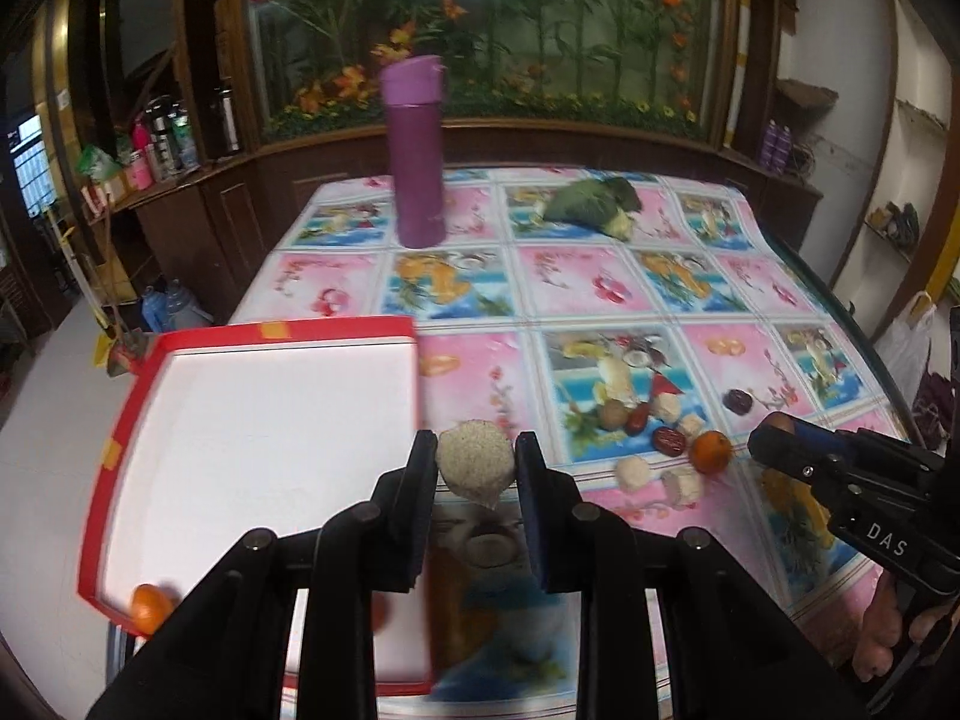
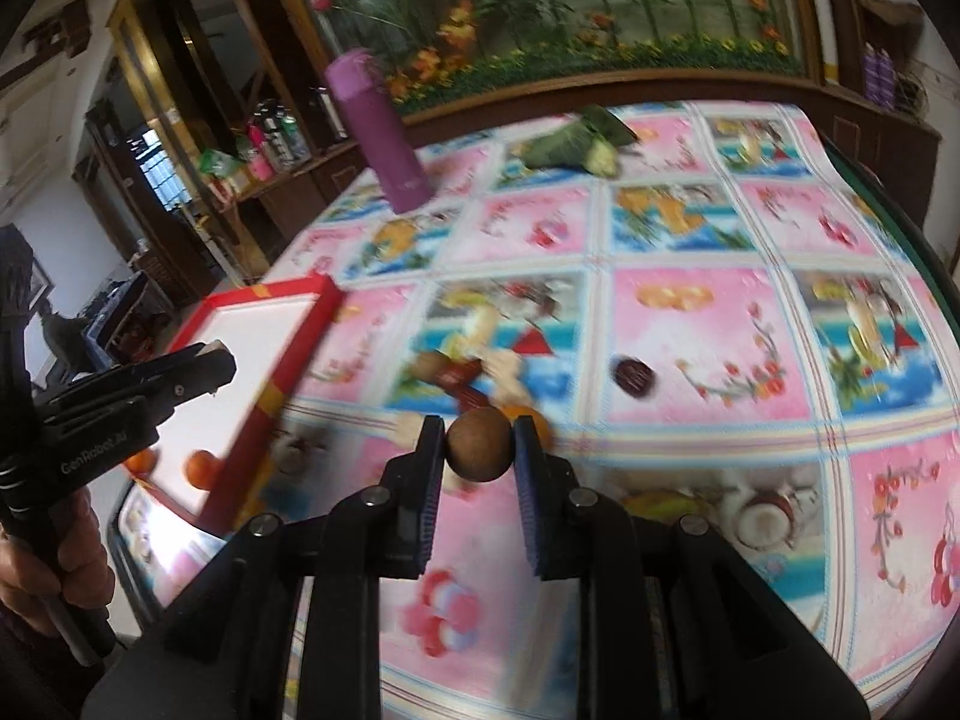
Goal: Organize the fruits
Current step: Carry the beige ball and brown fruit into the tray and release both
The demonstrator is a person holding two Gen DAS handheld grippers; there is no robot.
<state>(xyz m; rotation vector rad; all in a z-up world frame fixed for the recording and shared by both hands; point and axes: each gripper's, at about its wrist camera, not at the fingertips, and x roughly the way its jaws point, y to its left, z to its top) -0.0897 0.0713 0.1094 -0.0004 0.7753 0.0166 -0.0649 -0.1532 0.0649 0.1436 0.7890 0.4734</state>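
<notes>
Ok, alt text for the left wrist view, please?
The left gripper clamps a pale, rough-skinned round fruit beside a red-rimmed white box holding a small orange fruit. More fruits lie on the fruit-patterned tablecloth near the right gripper.

Soft, even daylight fills both fisheye views, with black corners and lines bowing at the edges. The white tray (image 1: 264, 450) glares, nearly blown out. Motion blur smears the patterned cloth (image 2: 690, 330) in the right wrist view; the purple flask (image 1: 415, 156) looks soft.
</notes>
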